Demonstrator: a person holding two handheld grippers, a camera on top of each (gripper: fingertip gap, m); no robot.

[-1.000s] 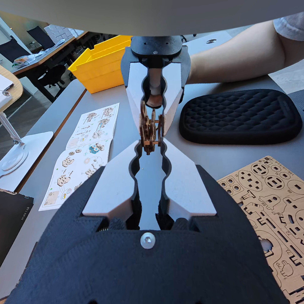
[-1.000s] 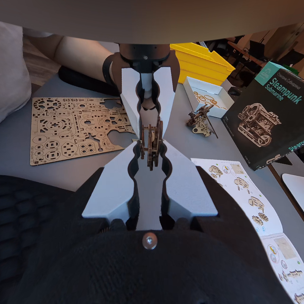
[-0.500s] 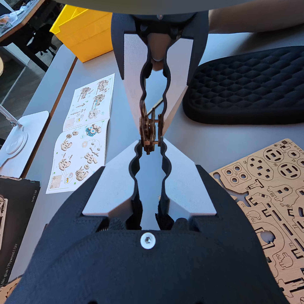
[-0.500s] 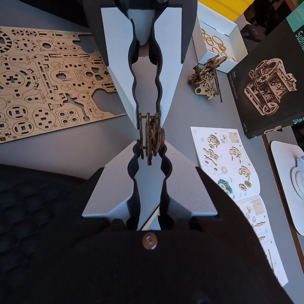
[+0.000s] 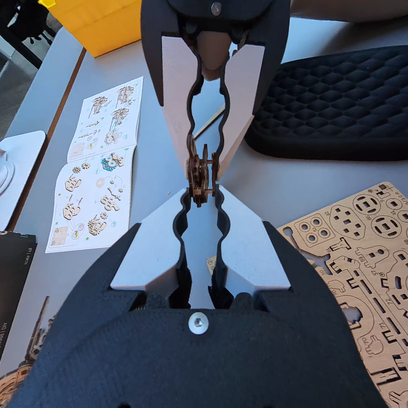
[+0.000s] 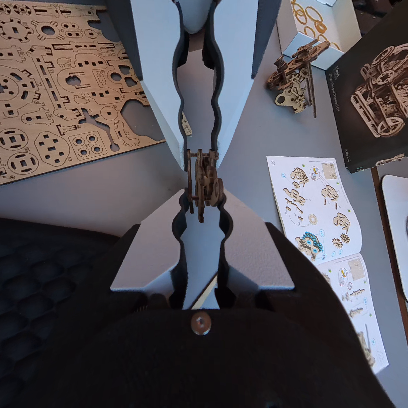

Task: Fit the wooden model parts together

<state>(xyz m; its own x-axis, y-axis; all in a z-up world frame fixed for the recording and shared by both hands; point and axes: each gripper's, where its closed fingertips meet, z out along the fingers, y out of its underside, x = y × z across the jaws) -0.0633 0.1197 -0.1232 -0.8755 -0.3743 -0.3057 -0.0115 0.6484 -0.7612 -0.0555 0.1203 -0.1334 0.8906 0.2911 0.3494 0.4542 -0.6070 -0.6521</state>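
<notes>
The small wooden gear assembly (image 5: 199,176) hangs in the air above the grey table (image 5: 276,183), pinched from two opposite ends. A second ago both cameras looked nearly level across the desk, with a forearm and the yellow bin (image 5: 92,24) well in view. Now both look steeply down on the tabletop, and the opposing gripper fills the upper part of each view. The whole pair has tipped forward over the table while the assembly keeps its place between the four tips. I judge this to be a pressing or checking step: the layered plates and pegs look seated together, and nothing has come loose in the tilt.

The left gripper (image 5: 200,191) has its jaws pressed in on the lower end of the assembly, the wavy black pads touching the outer plates. The right gripper (image 6: 202,198) pinches the assembly the same way from the other end. The two point tip to tip, almost touching, in one straight line.

Below and to one side lies the laser-cut plywood parts sheet (image 5: 353,265), several shapes already punched out. The open instruction booklet (image 5: 97,176) lies flat on the other side, with the black honeycomb cushion (image 5: 342,106) beyond. The right wrist view also shows a second part-built wooden mechanism (image 6: 293,81) standing beside a small white box of rings (image 6: 313,28), and the dark kit box (image 6: 375,88) near the table edge.
</notes>
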